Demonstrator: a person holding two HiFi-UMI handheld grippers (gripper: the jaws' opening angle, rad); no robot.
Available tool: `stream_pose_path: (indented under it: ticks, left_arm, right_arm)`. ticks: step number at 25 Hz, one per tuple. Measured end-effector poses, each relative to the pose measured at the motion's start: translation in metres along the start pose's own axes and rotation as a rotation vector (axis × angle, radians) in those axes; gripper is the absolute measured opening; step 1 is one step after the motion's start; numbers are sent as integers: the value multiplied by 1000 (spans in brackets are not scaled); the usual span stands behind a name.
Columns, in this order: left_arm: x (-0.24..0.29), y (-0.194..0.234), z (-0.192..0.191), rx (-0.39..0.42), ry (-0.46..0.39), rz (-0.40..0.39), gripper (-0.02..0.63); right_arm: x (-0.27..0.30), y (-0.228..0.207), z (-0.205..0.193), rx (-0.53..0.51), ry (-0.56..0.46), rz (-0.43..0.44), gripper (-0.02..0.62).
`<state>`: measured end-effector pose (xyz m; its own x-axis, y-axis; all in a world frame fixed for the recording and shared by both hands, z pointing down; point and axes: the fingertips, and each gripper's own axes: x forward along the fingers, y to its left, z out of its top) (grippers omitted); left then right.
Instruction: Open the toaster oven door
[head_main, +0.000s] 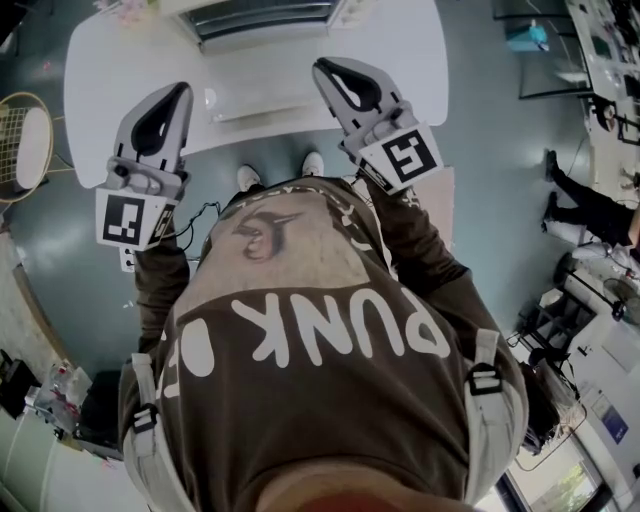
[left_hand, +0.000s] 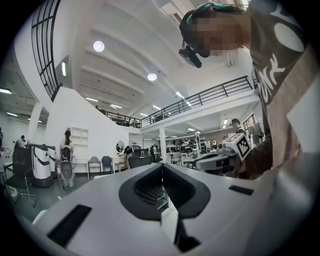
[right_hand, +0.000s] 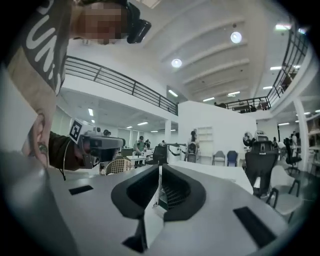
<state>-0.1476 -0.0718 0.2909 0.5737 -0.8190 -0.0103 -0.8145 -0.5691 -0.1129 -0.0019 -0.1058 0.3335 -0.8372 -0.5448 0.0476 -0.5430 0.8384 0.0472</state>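
The toaster oven, silver with a dark front, stands at the far edge of the white table. A pale glassy panel lies flat in front of it; whether it is the oven's door I cannot tell. My left gripper hovers over the table's near left part, its jaws together with nothing between them. My right gripper hangs right of the panel, jaws likewise together and empty. Both gripper views look up into the hall. The left gripper and right gripper show only a thin seam there.
A racket lies on the floor left of the table. A person in black is at the right, near desks and equipment. My own feet stand at the table's near edge.
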Motion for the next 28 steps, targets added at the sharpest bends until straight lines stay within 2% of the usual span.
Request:
stream_pose_path:
  ticks: [3,9,28]
  left_arm:
    - [1,-1,2,2,1,2,5]
    - [2,-5,8,9,-4,4,5]
    - [4,-9,11,18,-14,3,5]
  right_arm:
    - [2,8,28,-48,-65,15,34]
    - [4,22,50,-120,-90,60,44]
    - [9,21,45,-147,-68,52,12]
